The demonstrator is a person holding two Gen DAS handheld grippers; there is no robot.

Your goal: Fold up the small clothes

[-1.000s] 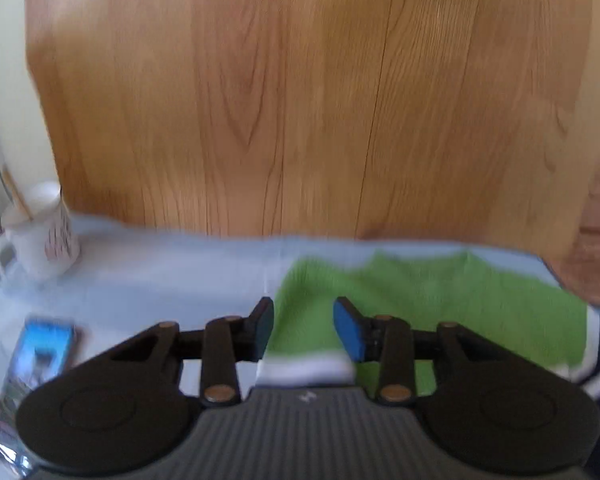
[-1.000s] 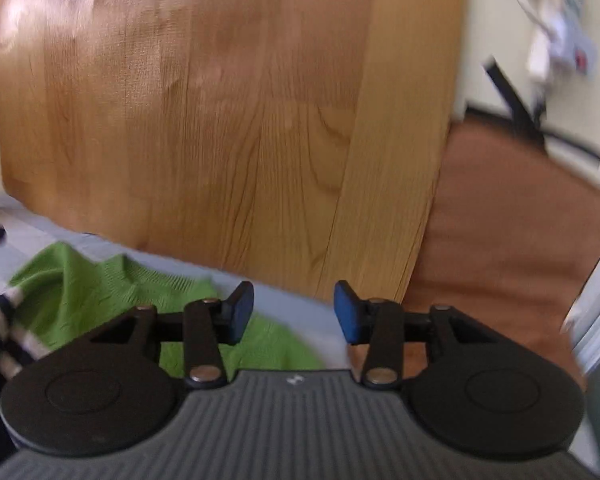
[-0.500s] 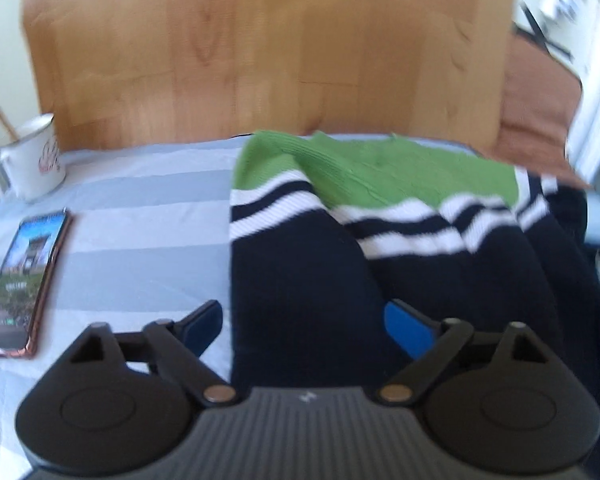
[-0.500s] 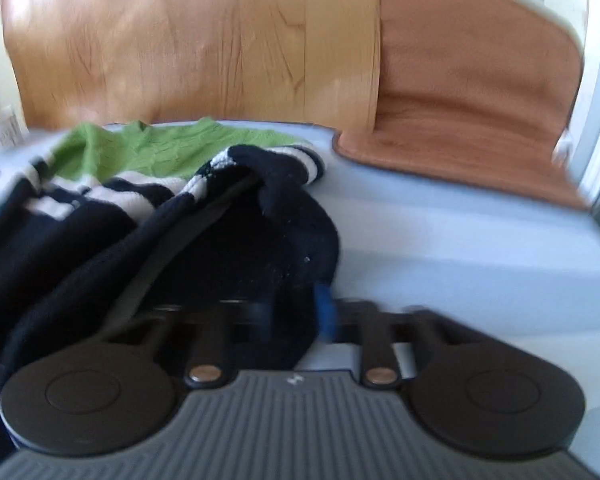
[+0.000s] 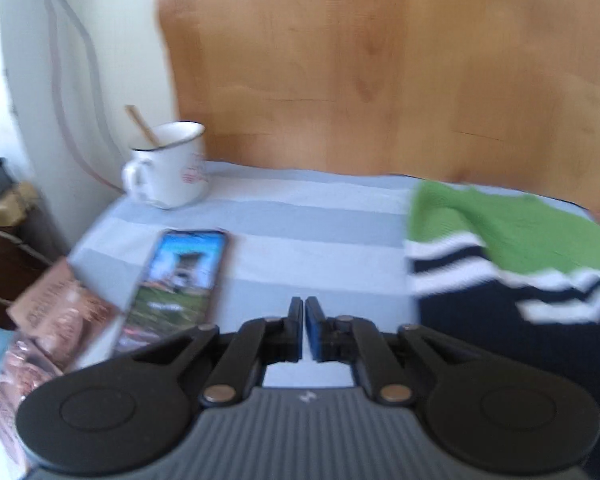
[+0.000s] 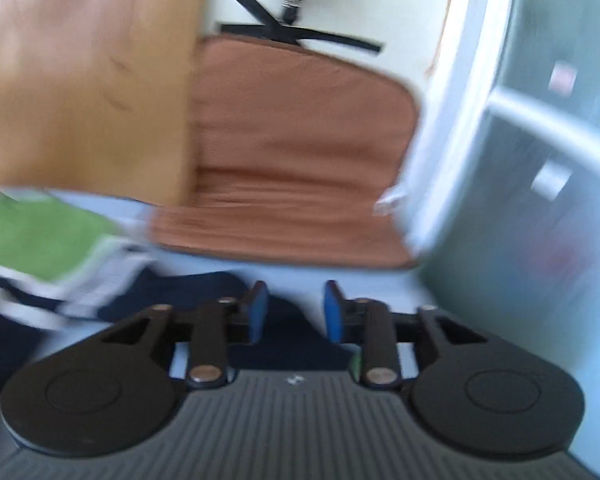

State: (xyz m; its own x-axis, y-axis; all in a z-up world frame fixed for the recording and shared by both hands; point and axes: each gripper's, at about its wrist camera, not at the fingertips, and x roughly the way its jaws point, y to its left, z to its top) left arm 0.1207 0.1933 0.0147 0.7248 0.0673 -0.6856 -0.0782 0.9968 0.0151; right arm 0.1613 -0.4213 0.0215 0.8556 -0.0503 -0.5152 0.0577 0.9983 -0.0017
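A small knitted sweater (image 5: 512, 280), green at the top with white and navy stripes and a navy body, lies on the blue striped cloth at the right of the left wrist view. My left gripper (image 5: 304, 328) is shut on nothing, over bare cloth to the left of the sweater. In the blurred right wrist view the sweater (image 6: 40, 240) lies at the left, and a navy part of it reaches under my right gripper (image 6: 294, 312), which is open with navy fabric showing between the fingers.
A white enamel mug (image 5: 168, 168) with a stick in it stands at the back left. A phone (image 5: 180, 276) lies face up beside a brown packet (image 5: 52, 320). A wooden headboard (image 5: 380, 64) stands behind. A brown cushion (image 6: 292, 152) lies at the right.
My left gripper has closed empty and swung left, off the sweater towards the phone. My right gripper has opened and swung right, with the view now blurred.
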